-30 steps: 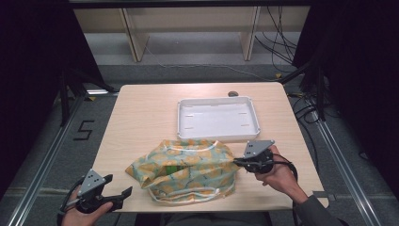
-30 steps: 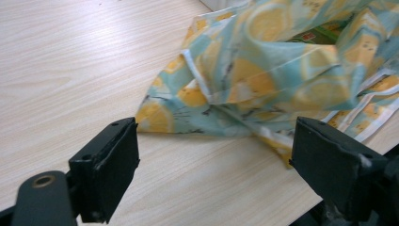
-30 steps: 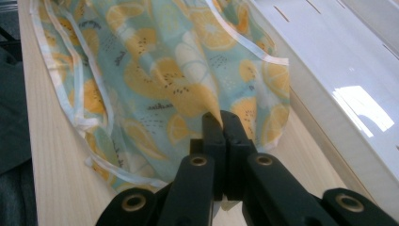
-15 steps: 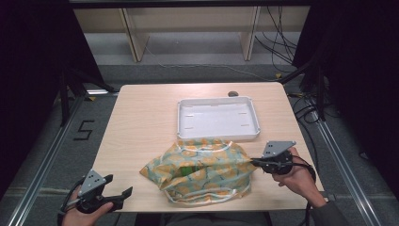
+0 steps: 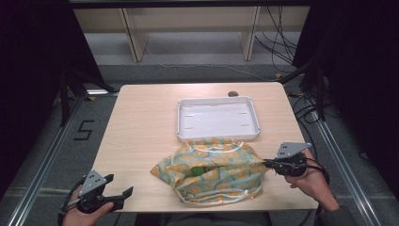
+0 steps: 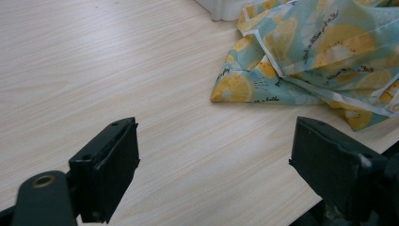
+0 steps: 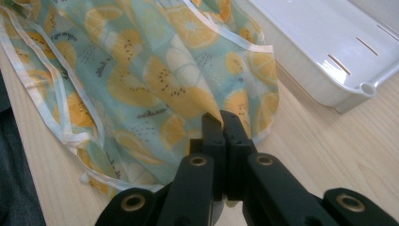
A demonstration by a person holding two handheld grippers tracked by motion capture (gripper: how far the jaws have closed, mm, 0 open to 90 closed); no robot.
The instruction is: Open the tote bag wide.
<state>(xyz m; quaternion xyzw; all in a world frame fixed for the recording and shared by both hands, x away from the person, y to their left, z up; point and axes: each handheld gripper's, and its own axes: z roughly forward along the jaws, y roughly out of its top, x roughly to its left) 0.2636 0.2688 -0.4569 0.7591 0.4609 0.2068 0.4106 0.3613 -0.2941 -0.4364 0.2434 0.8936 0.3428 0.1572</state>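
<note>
My left gripper (image 5: 121,194) waits at seven o'clock with fingers wide and empty, while my right gripper (image 5: 266,164), fingers pinched on the lemon-print cloth (image 5: 211,172), has dragged it toward three o'clock, stretched nine-to-three below the white tray (image 5: 217,135) on the tabletop (image 5: 141,117).

Crumpled lemon-print cloth bag (image 5: 211,172) on the table's near edge; far edge touching the tray

My table (image 5: 141,122) is light wood on grey floor (image 5: 51,155) marked with a black "5" (image 5: 83,130). Pale shelf legs (image 5: 134,35) behind it, cables (image 5: 282,42) trailing right, dark curtains (image 5: 28,56) both sides.
</note>
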